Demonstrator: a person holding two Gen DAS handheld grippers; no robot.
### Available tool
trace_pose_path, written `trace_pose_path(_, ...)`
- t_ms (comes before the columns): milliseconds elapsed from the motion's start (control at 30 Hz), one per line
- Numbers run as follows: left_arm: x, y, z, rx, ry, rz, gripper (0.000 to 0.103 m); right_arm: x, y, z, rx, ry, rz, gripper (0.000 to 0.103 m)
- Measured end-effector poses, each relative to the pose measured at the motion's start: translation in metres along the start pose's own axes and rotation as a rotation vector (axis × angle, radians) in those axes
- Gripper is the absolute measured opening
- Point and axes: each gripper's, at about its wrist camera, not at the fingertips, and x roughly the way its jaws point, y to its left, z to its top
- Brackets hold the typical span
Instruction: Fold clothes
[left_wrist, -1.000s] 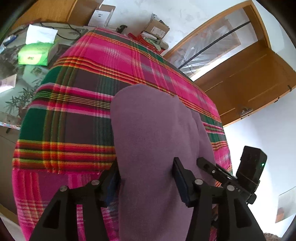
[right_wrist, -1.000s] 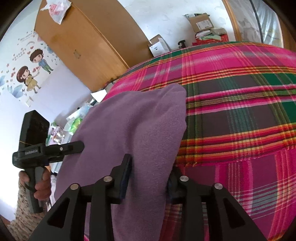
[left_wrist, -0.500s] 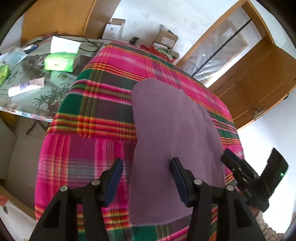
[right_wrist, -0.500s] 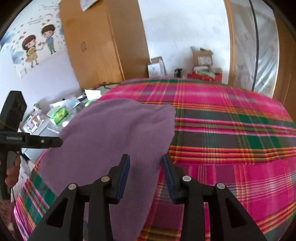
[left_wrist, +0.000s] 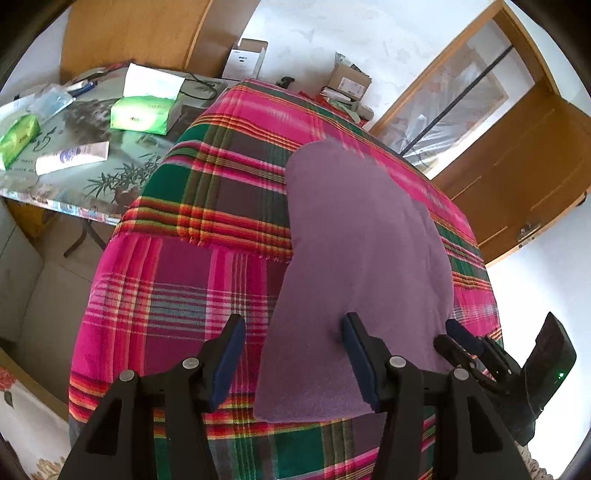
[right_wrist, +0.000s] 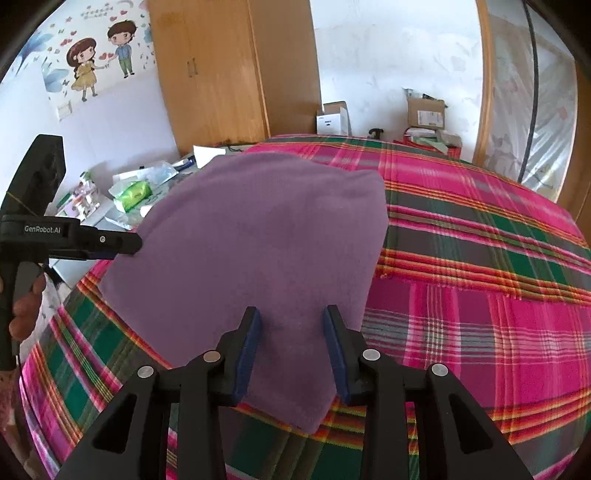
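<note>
On the plaid blanket (left_wrist: 221, 192) lies a purple cloth (left_wrist: 354, 258), folded flat, one long edge running toward the far side, its near end reaching the blanket's front strip. Left tongs (left_wrist: 295, 354): apart, empty; the right finger rests over the cloth's near part, the left finger over bare blanket just beside the cloth's edge. Right tongs (right_wrist: 291, 347): apart, empty, both fingers above the cloth's near corner; contact with the fabric cannot be told. In the right view the cloth (right_wrist: 258, 236) shows a smooth surface, far edge rounded, and the left tongs (right_wrist: 125, 242) sit at its left border, gripped by a hand (right_wrist: 22, 306) at the frame edge. In the left view the right tongs (left_wrist: 458, 336) sit at the cloth's right border. Beside the blanket, a glass-topped table (left_wrist: 110, 177) with green tissue packs (left_wrist: 142, 114) and a tube (left_wrist: 72, 157). Wooden wardrobe (right_wrist: 218, 74) and cardboard boxes (right_wrist: 424, 112) against the far wall.
</note>
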Motion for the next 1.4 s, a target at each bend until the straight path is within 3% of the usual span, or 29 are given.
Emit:
trace_pose_path(400, -0.013, -0.011, -0.025, 0.032, -0.015, 0.089, 0.054, -0.009, 0.002, -0.007, 0.024, 0.014, -0.026, 0.037)
trace_pose_path(533, -0.021, -0.022, -0.035, 0.056, -0.034, 0.111, 0.048, -0.019, 0.003, -0.009, 0.033, 0.009, -0.024, 0.037)
trace_pose_path(800, -0.036, -0.051, -0.054, 0.121, -0.1, 0.196, 0.048, -0.039, 0.009, -0.018, 0.039, -0.015, -0.007, 0.037)
trace_pose_path(1100, -0.027, -0.066, -0.072, 0.135, -0.084, 0.202, 0.048, -0.048, 0.016, -0.033, 0.055, -0.009, 0.0, 0.037)
trace_pose_path(1400, -0.024, -0.077, -0.084, 0.174, -0.118, 0.279, 0.048, -0.054, 0.019, -0.043, 0.071, -0.004, 0.007, 0.037)
